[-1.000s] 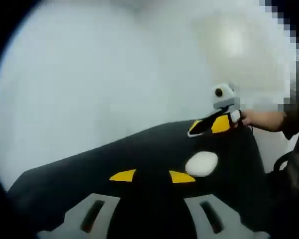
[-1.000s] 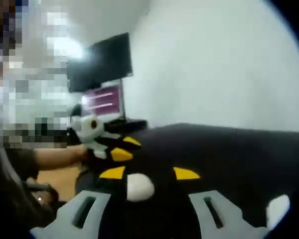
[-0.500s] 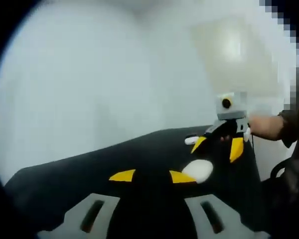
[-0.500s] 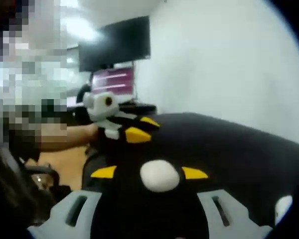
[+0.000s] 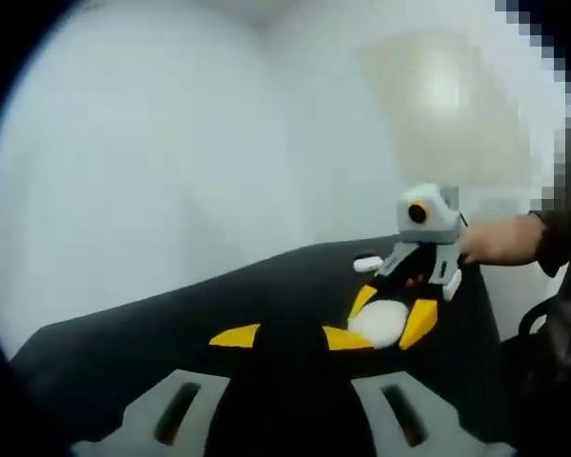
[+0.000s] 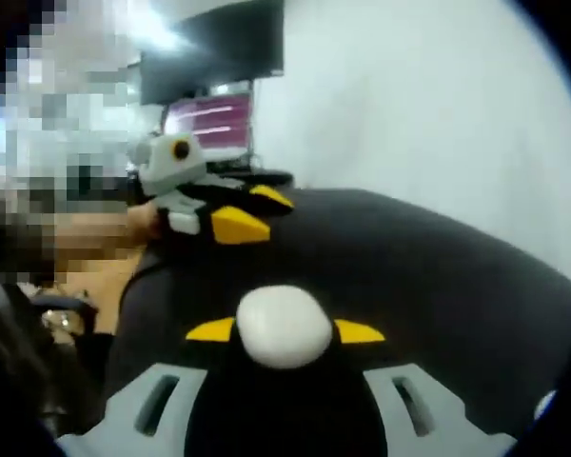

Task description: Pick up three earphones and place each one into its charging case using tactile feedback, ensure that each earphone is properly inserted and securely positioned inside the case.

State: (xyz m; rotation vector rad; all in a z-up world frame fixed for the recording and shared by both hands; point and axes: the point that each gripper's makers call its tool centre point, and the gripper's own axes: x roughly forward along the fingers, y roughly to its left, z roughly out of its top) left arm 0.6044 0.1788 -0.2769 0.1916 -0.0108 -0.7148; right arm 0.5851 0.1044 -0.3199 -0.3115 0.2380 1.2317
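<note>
A white oval charging case (image 6: 283, 326) lies on the black table (image 6: 428, 276). My right gripper (image 6: 285, 330) is open, and its yellow tips straddle the case on either side. In the left gripper view the same case (image 5: 381, 324) sits between the right gripper's (image 5: 390, 314) yellow tips, with a hand (image 5: 500, 240) behind it. A small white piece (image 5: 366, 263) lies just beyond. My left gripper (image 5: 291, 337) is open over bare black table with nothing between its tips. It also enters the right gripper view as the left gripper (image 6: 252, 211), hovering past the case.
The black table (image 5: 171, 333) ends at a white wall (image 5: 171, 152). In the right gripper view a dark monitor (image 6: 209, 57) and a lit screen (image 6: 209, 124) stand beyond the table's far end. Another white object (image 6: 544, 404) lies at the right edge.
My right gripper has come down and forward over the white case, which now sits between its tips instead of ahead of them. The left gripper has barely moved.
</note>
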